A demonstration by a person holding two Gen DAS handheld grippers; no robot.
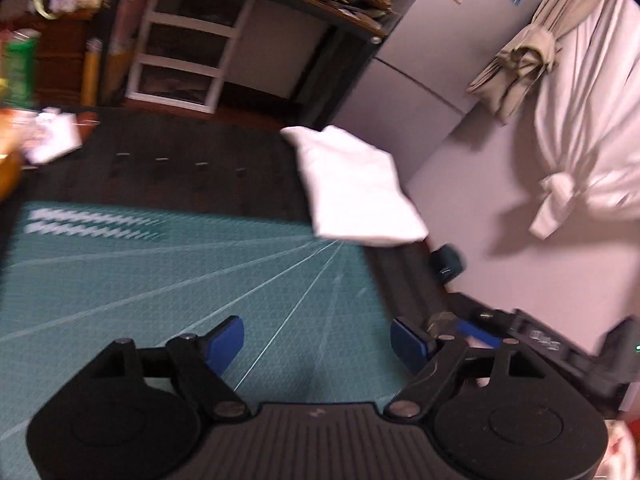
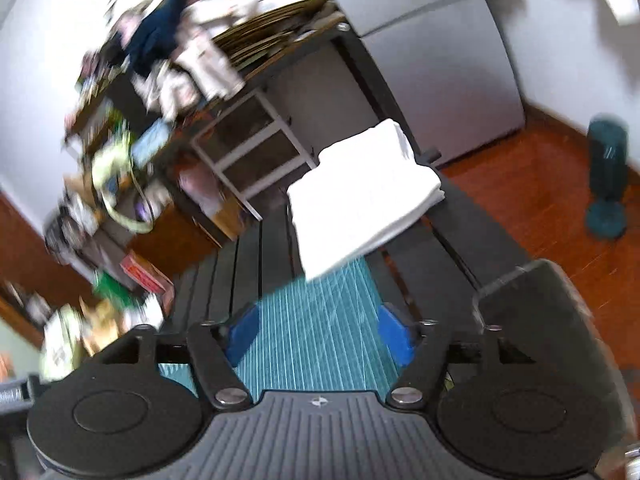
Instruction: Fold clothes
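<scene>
While both grippers hang above the teal cutting mat (image 1: 160, 280), the left gripper (image 1: 318, 346) and right gripper (image 2: 316, 334) stand wide apart with nothing between their blue pads. A folded white garment (image 1: 356, 188) lies at the mat's far right corner on the dark table (image 1: 180, 176). Only the left view shows tied white cloth (image 1: 580, 120) hanging at right; only the right view shows a teal fan (image 2: 606, 176) on the floor.

Teal cutting mat (image 1: 168, 280) w/ white grid lines lies on a dark slatted table (image 2: 472, 220). Behind the table: white shelf unit (image 1: 180, 52) under a cluttered dark desk (image 1: 344, 20) (cardboard, papers, cloth on top). Grey fridge (image 1: 432, 40) w/ stickers beside it. Knotted white curtain (image 1: 580, 140) at right. Dark teal fan (image 2: 606, 176) on the reddish wood floor (image 2: 540, 200).
</scene>
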